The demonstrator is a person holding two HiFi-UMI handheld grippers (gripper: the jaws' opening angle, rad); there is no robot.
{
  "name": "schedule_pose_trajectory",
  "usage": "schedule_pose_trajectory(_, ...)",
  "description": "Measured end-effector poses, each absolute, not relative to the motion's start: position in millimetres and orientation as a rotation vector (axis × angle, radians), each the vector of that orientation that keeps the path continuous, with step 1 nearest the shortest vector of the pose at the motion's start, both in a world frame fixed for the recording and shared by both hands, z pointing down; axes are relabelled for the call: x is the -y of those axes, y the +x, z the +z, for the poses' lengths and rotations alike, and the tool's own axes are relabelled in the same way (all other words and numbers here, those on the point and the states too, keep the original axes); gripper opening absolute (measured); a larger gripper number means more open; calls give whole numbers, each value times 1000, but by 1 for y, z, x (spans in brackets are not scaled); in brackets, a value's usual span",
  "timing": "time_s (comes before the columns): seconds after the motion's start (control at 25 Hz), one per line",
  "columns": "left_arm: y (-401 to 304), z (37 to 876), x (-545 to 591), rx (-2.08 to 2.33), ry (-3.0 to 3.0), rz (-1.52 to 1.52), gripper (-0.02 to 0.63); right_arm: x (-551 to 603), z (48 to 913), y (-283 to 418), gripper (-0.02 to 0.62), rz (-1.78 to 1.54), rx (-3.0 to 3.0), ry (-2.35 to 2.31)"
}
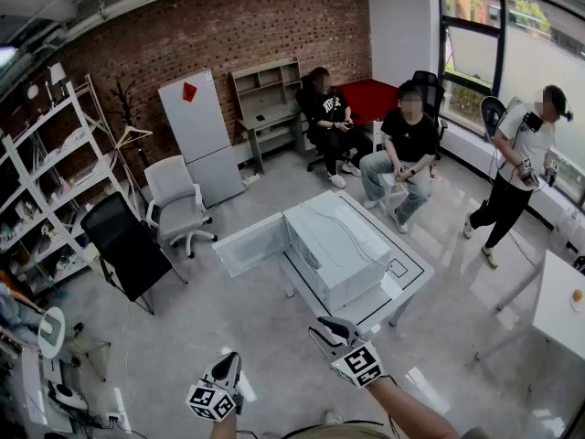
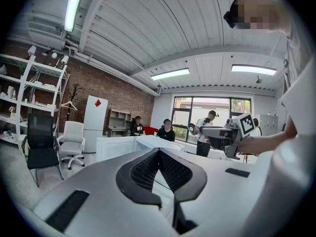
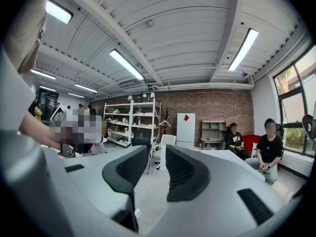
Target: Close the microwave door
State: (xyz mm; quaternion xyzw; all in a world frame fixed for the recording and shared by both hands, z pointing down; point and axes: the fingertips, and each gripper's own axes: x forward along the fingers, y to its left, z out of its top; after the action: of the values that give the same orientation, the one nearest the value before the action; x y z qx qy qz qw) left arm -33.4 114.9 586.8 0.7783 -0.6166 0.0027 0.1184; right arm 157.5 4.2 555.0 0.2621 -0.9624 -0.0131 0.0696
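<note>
Microwave door [image 1: 249,243]: flat white rectangle, open beside boxy microwave [image 1: 334,245].

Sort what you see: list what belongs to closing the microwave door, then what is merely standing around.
For the job: microwave, its open door, left gripper, right gripper.
Standing around: white chair, black chair, fridge, shelf rack.

microwave [image 1: 338,250]: white | door [image 1: 249,243]: white | wall [image 1: 228,26] at 12 o'clock: red-brown bricks | chair [image 1: 123,245] at 9 o'clock: black | fridge [image 1: 196,135]: white, red mark
</note>
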Motion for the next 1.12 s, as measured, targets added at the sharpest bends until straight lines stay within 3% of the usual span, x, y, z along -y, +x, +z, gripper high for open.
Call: schedule_pose_trajectory(1.12,-53,587,-114,1832,2247,37,5,-8,549,126,126,34,2987,643)
